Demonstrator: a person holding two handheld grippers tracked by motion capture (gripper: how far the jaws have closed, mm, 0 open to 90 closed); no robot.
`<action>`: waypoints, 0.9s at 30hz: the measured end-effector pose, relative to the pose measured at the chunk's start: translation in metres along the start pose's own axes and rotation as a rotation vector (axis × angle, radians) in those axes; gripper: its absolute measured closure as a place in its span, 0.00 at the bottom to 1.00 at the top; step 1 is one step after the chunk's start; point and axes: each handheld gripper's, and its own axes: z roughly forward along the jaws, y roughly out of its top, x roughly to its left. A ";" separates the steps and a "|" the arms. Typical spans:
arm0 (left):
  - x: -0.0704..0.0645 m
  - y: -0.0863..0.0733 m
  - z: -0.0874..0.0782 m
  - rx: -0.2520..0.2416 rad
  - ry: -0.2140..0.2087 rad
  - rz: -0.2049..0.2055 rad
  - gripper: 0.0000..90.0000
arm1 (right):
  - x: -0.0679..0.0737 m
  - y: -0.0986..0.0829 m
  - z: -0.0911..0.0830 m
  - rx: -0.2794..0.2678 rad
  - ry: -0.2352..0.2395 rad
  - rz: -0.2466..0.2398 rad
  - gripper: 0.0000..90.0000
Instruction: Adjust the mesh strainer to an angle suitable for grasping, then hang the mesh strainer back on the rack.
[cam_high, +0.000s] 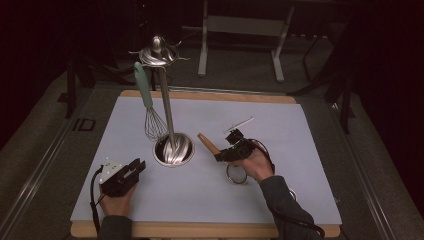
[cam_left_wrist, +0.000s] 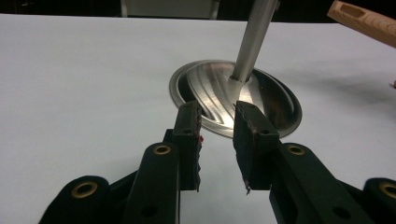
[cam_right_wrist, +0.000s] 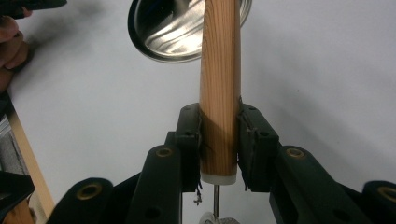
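A steel utensil stand has a round base (cam_high: 172, 149) on the white mat and a tall pole (cam_high: 165, 100) with a hooked top. A whisk with a teal handle (cam_high: 144, 87) hangs from it. My right gripper (cam_high: 225, 152) (cam_right_wrist: 219, 116) is shut on a wooden utensil handle (cam_high: 206, 143) (cam_right_wrist: 220, 70) that points at the base (cam_right_wrist: 173, 28). The utensil's metal ring-shaped head (cam_high: 236, 175) lies under the hand. My left gripper (cam_high: 137, 166) (cam_left_wrist: 217, 109) is open and holds nothing, a little short of the base (cam_left_wrist: 233, 98) and the pole (cam_left_wrist: 254, 37).
The white mat (cam_high: 280, 130) covers a wooden board whose front edge (cam_high: 200, 230) is near the person. Dark floor and metal frame legs (cam_high: 202, 45) lie beyond the table. The other hand (cam_right_wrist: 11, 42) is at the left of the right gripper view.
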 end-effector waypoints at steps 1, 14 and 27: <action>0.000 0.000 0.000 0.000 -0.001 0.000 0.80 | 0.000 0.001 -0.001 -0.002 0.000 0.000 0.80; -0.001 0.000 0.001 0.007 0.002 0.007 0.78 | 0.002 0.003 -0.009 -0.026 0.011 -0.016 0.80; -0.001 0.000 0.002 0.009 0.001 0.006 0.78 | 0.001 0.006 -0.013 -0.034 0.018 -0.025 0.80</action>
